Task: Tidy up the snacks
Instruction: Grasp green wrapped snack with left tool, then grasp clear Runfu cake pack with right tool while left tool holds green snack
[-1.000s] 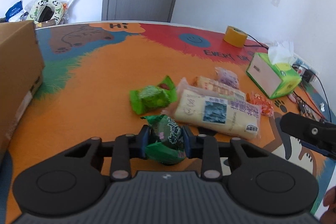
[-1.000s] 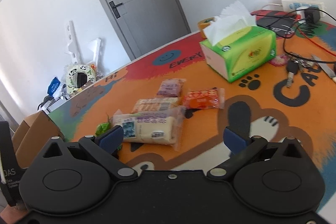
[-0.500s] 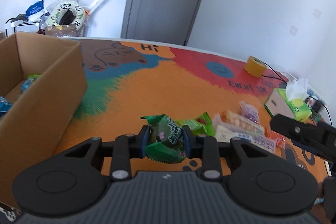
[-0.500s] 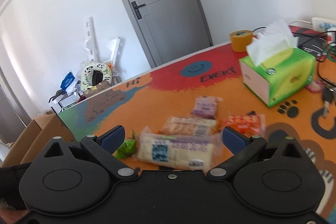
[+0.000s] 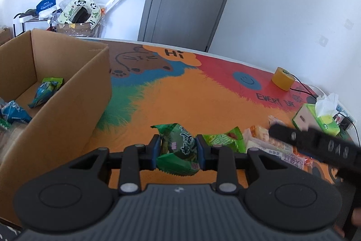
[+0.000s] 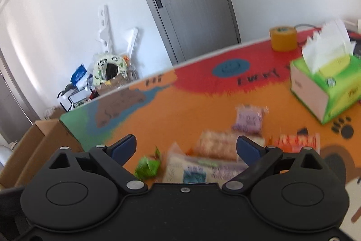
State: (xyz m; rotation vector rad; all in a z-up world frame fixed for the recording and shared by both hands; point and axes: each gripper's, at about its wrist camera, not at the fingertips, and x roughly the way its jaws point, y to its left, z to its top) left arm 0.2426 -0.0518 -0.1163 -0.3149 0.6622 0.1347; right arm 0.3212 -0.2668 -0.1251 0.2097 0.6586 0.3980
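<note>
Left wrist view: the left gripper (image 5: 178,151) pinches a dark green snack packet (image 5: 178,150) above the mat, beside the cardboard box (image 5: 67,92); a loose grip could drop it short.

Right wrist view: the right gripper (image 6: 186,148), jaws wide and just closing slightly with nothing between them, hovers over the blurred large pale packet (image 6: 203,167); it could scatter nearby snacks.

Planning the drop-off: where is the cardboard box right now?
In the left wrist view, the cardboard box stands open at the left, on the table's left end, left of the left hand-held gripper.

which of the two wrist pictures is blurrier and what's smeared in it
Right wrist view is blurrier: the snack packets on the mat are streaked, while the right gripper itself stays sharp. Left wrist view is crisp on the dark green packet in the left gripper; only the right gripper's body crossing at the right edge is soft.
</note>
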